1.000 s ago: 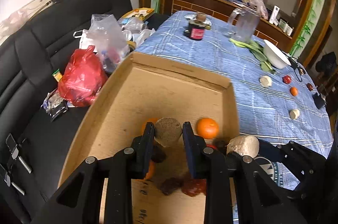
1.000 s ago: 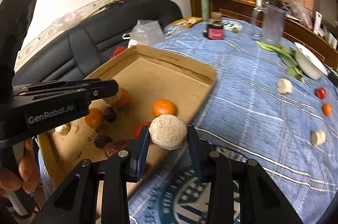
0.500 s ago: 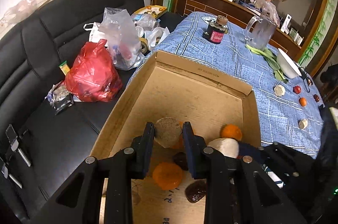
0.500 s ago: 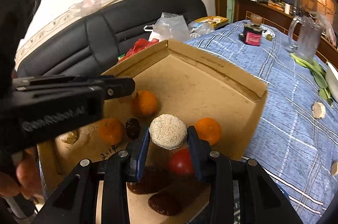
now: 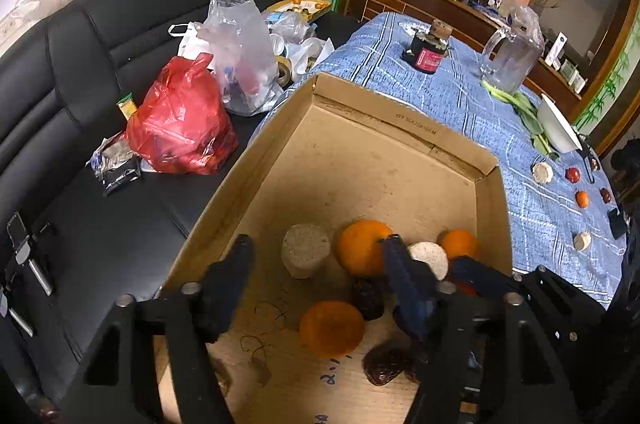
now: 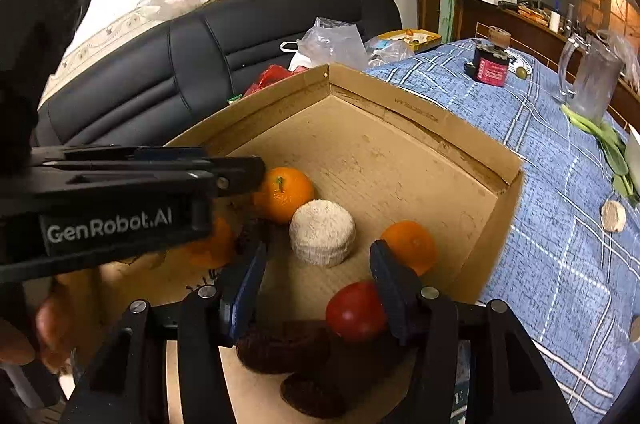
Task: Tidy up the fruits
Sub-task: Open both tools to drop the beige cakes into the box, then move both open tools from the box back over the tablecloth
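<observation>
Both grippers hang over a shallow cardboard box point(image 5: 400, 126). My left gripper point(image 5: 318, 248) has its jaws opening. A pale round cake point(image 5: 306, 256) lies on the box floor between them, free of the pads. My right gripper point(image 6: 318, 252) is opening too, and a second pale cake point(image 6: 322, 238) rests on the floor just ahead of its fingers, untouched. Around them in the box lie oranges point(image 5: 362, 246) point(image 6: 410, 244), a red tomato point(image 6: 354, 310) and dark dates point(image 6: 284, 346). The left gripper's body point(image 6: 120, 204) crosses the right wrist view at left.
More small fruit and pale cakes point(image 5: 542, 172) lie on the blue checked tablecloth point(image 5: 440, 96) at right. A dark jar point(image 5: 426, 48), a glass pitcher point(image 5: 516, 60), greens and a white bowl point(image 5: 558, 124) stand farther back. Plastic bags point(image 5: 180, 120) sit on the black sofa.
Both grippers have spread their jaws and let go of the pale cakes, which now rest on the box floor. Both views have shifted further over the box.
</observation>
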Demonstrator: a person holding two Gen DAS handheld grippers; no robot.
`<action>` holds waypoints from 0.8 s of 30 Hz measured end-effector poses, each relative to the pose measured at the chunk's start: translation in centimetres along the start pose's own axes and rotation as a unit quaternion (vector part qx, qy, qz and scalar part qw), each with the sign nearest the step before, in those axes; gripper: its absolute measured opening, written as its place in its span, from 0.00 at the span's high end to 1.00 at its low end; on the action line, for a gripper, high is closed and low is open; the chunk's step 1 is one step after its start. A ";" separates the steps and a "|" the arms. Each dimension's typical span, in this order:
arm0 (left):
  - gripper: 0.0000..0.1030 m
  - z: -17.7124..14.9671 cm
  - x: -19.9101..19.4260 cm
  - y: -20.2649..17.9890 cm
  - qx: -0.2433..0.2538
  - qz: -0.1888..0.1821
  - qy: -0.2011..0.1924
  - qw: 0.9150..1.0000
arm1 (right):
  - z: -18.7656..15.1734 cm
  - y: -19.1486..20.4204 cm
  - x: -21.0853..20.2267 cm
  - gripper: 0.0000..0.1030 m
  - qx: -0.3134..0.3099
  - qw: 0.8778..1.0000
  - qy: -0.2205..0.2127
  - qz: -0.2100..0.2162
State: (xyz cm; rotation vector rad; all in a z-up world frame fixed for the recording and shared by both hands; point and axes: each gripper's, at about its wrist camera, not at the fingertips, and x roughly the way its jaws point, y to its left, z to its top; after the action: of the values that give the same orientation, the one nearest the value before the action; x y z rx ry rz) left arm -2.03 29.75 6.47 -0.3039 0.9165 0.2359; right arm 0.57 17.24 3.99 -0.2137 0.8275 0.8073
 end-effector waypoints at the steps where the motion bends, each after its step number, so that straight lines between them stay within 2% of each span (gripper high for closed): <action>1: 0.35 -0.1 -0.2 -0.2 0.004 0.007 -0.004 1.000 | -0.1 -0.1 -0.4 0.42 0.003 1.000 -0.004 0.000; 8: 0.26 -0.2 -1.6 -2.1 0.023 0.026 -0.033 0.999 | -0.7 -1.2 -3.5 0.40 0.025 0.999 -0.033 -0.010; 9: 0.25 -0.3 -1.7 -2.4 0.026 0.025 -0.035 0.999 | -0.8 -1.4 -4.0 0.36 0.029 0.999 -0.037 -0.015; 11: 0.24 -0.4 -2.0 -3.3 0.034 0.023 -0.040 0.998 | -1.1 -2.1 -4.8 0.34 0.040 0.998 -0.044 -0.026; 24: 0.22 -1.9 -3.0 -10.2 0.069 -0.002 -0.055 0.996 | -3.9 -8.0 -9.7 0.31 0.109 0.988 -0.066 -0.093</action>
State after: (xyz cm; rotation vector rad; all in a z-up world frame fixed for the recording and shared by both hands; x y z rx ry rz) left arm -1.82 19.40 9.37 -0.1626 0.8192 0.1829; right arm 0.11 4.50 7.40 -0.0421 0.7516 0.5452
